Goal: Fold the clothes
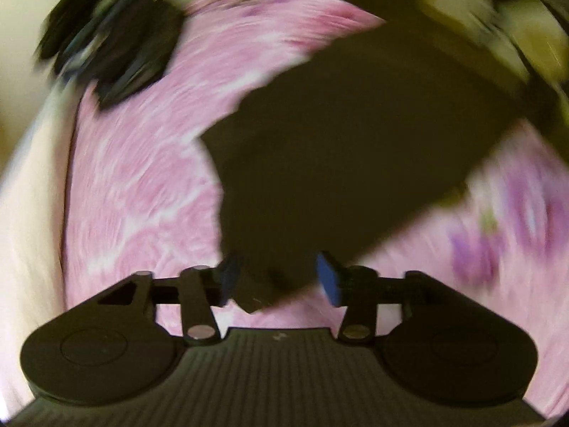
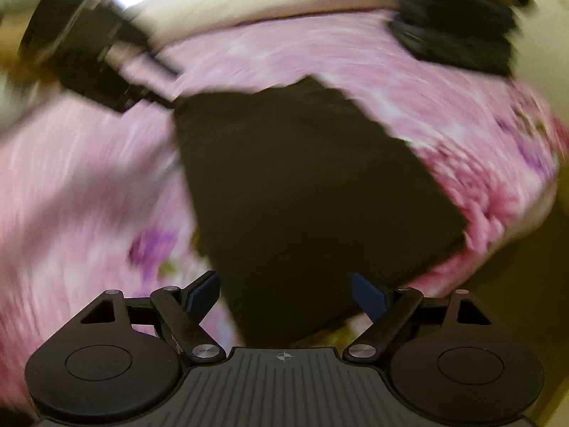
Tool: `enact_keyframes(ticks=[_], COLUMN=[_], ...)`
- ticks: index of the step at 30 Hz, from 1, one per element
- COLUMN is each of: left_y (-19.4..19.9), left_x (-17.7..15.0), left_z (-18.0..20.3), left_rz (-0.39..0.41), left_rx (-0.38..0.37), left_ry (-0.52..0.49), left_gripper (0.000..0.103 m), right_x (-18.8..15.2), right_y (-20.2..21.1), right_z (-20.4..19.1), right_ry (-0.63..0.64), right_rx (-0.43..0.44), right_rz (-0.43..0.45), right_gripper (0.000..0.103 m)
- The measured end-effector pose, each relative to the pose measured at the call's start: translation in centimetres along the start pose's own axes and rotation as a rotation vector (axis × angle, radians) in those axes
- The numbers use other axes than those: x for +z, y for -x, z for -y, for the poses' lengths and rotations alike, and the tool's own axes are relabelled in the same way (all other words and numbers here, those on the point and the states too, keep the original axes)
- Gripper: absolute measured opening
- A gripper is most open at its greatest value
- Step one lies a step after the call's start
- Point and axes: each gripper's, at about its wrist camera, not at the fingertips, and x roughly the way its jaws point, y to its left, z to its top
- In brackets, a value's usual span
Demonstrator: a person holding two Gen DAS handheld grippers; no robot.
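Note:
A dark folded garment (image 1: 348, 135) lies flat on a pink flowered bedsheet (image 1: 142, 185). In the left wrist view my left gripper (image 1: 277, 277) hangs over its near corner; the corner sits between the blue pads (image 1: 329, 281), which stand apart and do not press it. The right wrist view shows the same garment (image 2: 302, 185) from its other side. My right gripper (image 2: 284, 295) is wide open just above the near edge, holding nothing. The left gripper's body (image 2: 89, 46) shows blurred at the garment's far left corner. Both views are smeared by motion.
A heap of dark clothes (image 1: 106, 35) lies at the far end of the bed, also seen as the dark heap (image 2: 458, 25) in the right wrist view. A cream edge of the bed (image 1: 32, 195) runs along the left. The sheet (image 2: 71, 178) surrounds the garment.

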Motion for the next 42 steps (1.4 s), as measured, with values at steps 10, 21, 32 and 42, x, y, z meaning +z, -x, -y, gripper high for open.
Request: enact_keyframes(ticks=[10, 21, 32, 42], left_y=[-6.4, -7.2, -5.5, -1.7], left_x=[-2.1, 0.4, 2.8, 3.6], left_z=[6.4, 3.6, -1.0, 0.0], left_rz=[0.035, 0.016, 0.011, 0.010], left_rx=[0.229, 0.147, -0.021, 0.004], left_ry=[-0.514, -0.497, -0.216, -0.171], left_gripper=[0.050, 0.009, 0.009, 0.007], right_x=[-2.0, -1.4, -1.4, 0.0], right_y=[-7.6, -4.7, -8.3, -4.9], right_z=[-6.5, -4.5, -7.8, -3.2], right_ry=[0.347, 0.379, 0.490, 0.517], right_rx=[-0.182, -0.186, -0.289, -0.299], right_rz=[0.008, 0.015, 0.085, 0.039], right_gripper=[0.058, 0.024, 0.076, 0.023])
